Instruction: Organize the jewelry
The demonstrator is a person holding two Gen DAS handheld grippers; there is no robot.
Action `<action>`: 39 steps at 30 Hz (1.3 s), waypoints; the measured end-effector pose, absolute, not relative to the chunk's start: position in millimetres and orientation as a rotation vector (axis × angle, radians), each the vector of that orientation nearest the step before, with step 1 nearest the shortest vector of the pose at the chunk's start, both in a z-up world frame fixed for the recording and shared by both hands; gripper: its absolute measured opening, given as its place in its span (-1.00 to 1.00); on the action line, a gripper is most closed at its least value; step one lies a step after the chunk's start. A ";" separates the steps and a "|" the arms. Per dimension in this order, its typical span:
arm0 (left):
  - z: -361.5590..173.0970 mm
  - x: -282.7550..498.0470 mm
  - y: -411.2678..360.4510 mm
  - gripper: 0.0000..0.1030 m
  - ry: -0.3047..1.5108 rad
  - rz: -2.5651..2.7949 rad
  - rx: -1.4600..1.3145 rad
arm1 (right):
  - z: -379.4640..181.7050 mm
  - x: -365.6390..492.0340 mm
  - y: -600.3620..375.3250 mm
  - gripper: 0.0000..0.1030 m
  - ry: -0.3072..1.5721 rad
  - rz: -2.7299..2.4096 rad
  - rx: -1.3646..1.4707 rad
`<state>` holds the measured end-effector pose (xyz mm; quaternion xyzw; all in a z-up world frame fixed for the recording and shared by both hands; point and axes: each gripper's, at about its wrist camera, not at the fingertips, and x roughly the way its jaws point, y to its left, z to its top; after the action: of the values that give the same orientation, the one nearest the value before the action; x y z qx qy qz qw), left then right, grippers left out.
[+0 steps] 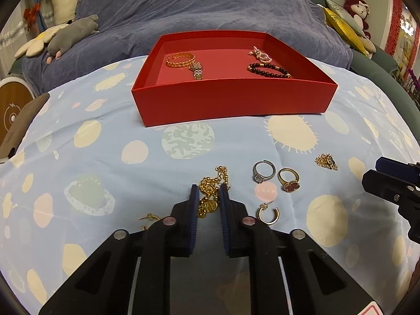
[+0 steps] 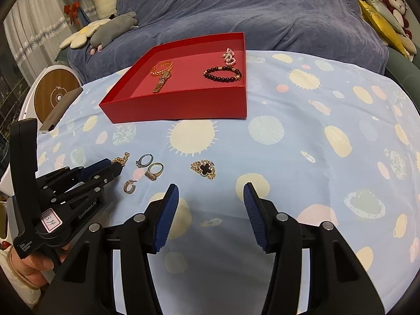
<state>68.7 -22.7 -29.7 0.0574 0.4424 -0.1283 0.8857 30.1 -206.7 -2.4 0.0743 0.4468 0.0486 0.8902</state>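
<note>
Two grippers are mine. Far left stand a white curtain (image 2: 31,26) and plush toys (image 1: 71,34); a purple blanket (image 1: 210,8) covers the far side, a red doll (image 1: 358,10) sits far right. The near surface wears a pale blue sheet (image 1: 105,136) printed with suns and planets. My left gripper (image 1: 208,191), labelled "GenRobot.AI" and "13.14", has its fingers narrowed around the gold necklace (image 1: 210,194), not yet pinching. Rings (image 1: 275,176) lie right of it; the red tray (image 1: 231,99) sits farther off. My right gripper (image 2: 211,191) hovers, fingers wide, holding nothing.
</note>
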 end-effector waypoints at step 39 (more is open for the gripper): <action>26.6 59.6 22.9 -0.97 0.860 -0.337 -0.091 | -32.2 73.7 -185.1 -0.67 0.962 0.086 0.083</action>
<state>59.6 22.9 26.6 -0.0441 0.4149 -0.1625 0.8942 73.7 -185.1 -32.2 0.0397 0.4622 0.0414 0.8849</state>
